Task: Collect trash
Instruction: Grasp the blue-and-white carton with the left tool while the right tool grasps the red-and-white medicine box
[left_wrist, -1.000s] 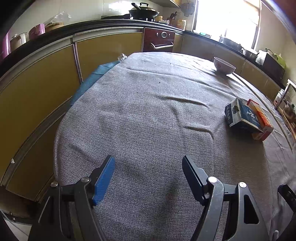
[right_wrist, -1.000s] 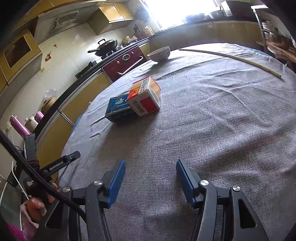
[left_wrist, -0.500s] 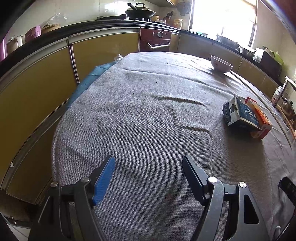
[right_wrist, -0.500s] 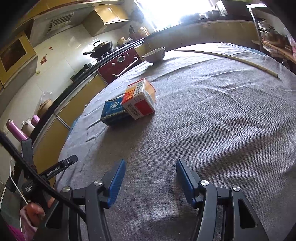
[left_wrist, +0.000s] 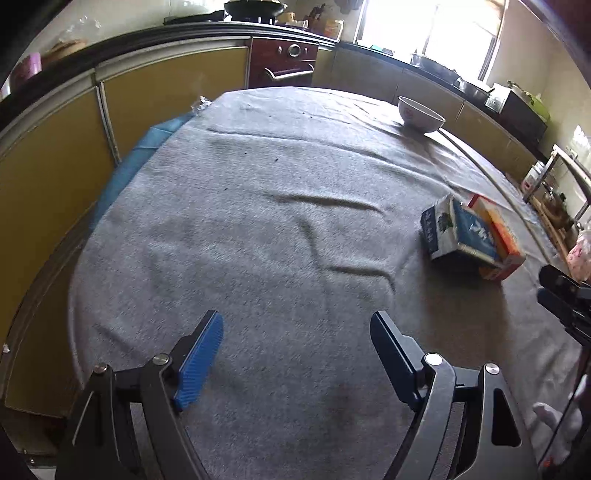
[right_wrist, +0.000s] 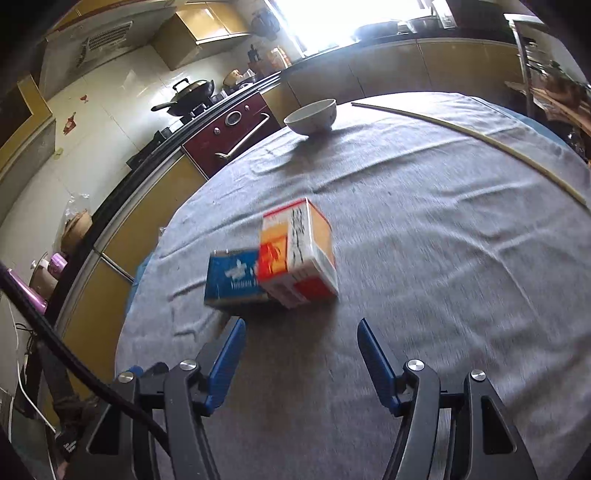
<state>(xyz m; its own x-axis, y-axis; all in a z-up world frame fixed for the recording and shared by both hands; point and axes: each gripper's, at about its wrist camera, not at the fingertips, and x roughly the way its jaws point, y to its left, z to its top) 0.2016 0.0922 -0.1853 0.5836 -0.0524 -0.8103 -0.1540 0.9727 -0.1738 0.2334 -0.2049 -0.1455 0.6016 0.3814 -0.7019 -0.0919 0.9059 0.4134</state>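
The two cartons sit much nearer the right gripper (right_wrist: 299, 354) than a second ago. The orange-and-red carton (right_wrist: 299, 254) leans on the blue carton (right_wrist: 232, 277), both lying on the grey cloth (right_wrist: 424, 258) just ahead of the spread, still-widening jaws, nothing between them, probably sizing up for the wider box. The left gripper (left_wrist: 295, 350), also opening and empty, hangs over bare cloth well aside. I count two cartons, one white bowl (right_wrist: 312, 116) and one thin stick (right_wrist: 461, 129).
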